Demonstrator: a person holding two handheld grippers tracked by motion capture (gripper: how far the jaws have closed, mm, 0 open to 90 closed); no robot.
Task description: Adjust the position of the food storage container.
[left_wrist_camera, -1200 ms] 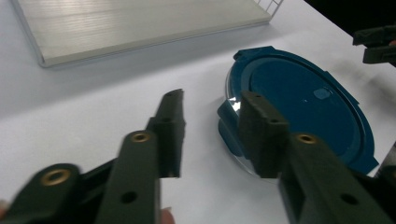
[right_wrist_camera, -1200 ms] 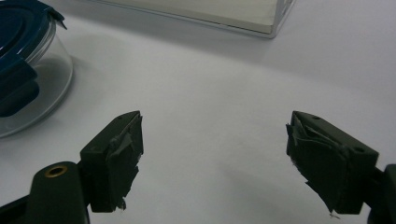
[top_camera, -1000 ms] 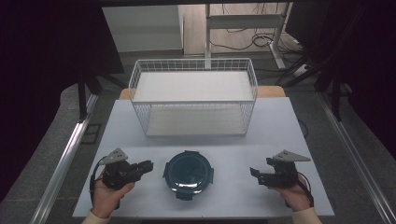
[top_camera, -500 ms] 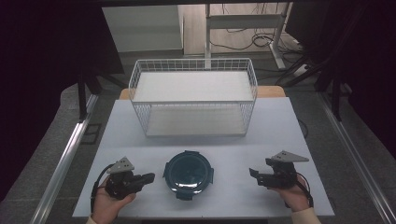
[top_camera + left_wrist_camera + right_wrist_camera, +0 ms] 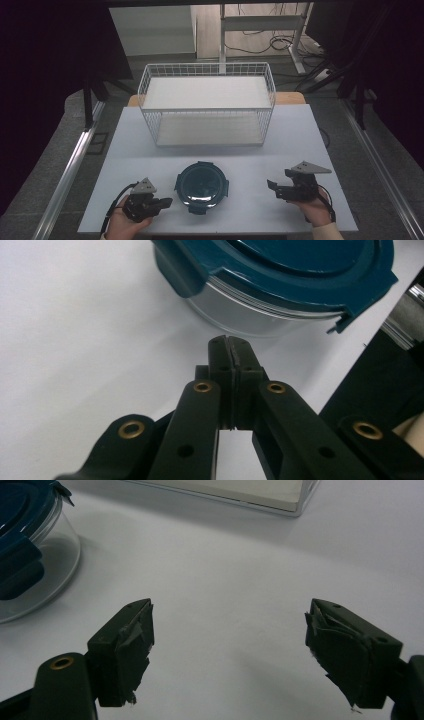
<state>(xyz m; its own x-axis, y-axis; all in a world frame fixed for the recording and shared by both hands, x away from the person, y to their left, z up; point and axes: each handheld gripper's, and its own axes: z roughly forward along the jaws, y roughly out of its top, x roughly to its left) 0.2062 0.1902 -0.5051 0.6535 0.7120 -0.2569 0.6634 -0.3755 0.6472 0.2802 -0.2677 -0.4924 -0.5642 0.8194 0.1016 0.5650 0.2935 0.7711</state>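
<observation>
The round container (image 5: 201, 186) with its dark teal lid sits on the white worktop (image 5: 150, 145), near the front edge and in front of the white wire basket (image 5: 207, 107). Just left of the container, the left tongs (image 5: 165, 202) point at its side with nothing between them (pads pressed flat together, having just closed). Well to the right of the container, the right tongs (image 5: 272, 187) stand apart over bare worktop, aimed toward it.
</observation>
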